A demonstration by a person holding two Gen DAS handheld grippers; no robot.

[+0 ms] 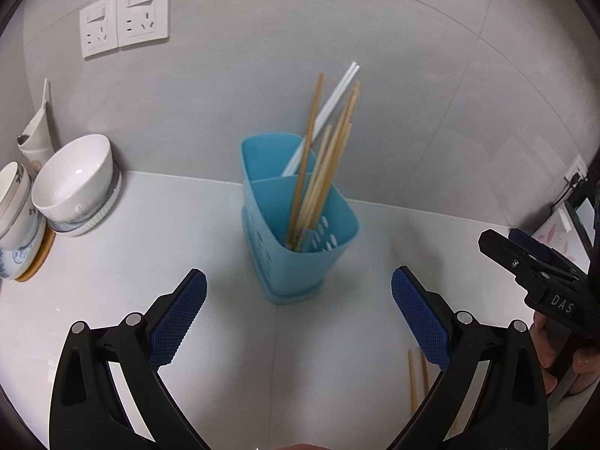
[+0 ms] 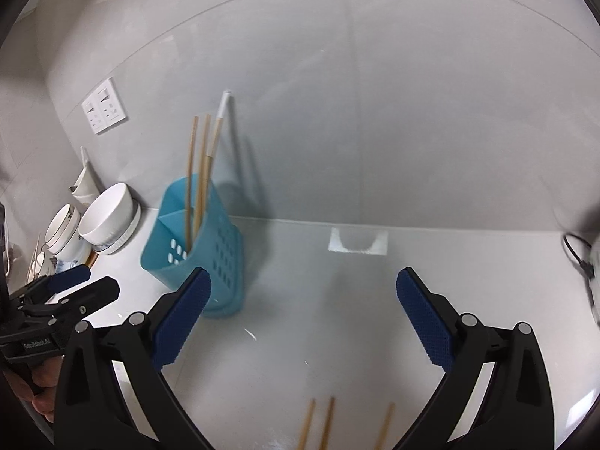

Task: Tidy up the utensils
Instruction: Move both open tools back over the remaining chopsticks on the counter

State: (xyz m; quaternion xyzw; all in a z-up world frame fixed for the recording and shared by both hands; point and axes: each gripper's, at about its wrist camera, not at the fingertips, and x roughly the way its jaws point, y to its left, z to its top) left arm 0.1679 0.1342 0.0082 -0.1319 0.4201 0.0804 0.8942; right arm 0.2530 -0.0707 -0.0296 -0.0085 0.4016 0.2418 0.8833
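A blue utensil holder (image 1: 296,232) stands on the white counter against the wall and holds several wooden chopsticks (image 1: 318,172) and a white pair (image 1: 322,116). My left gripper (image 1: 300,318) is open and empty just in front of it. The holder also shows in the right wrist view (image 2: 202,247), left of my right gripper (image 2: 303,318), which is open and empty. Three loose wooden chopsticks (image 2: 326,427) lie on the counter just below the right gripper; two of them show in the left wrist view (image 1: 416,382). The right gripper shows in the left wrist view (image 1: 502,247).
Stacked white bowls (image 1: 75,183) and patterned bowls (image 1: 15,210) stand at the left by the wall. Wall sockets (image 1: 123,15) are above them. A cable (image 2: 577,255) lies at the far right edge. A framed picture (image 1: 562,232) is at the right.
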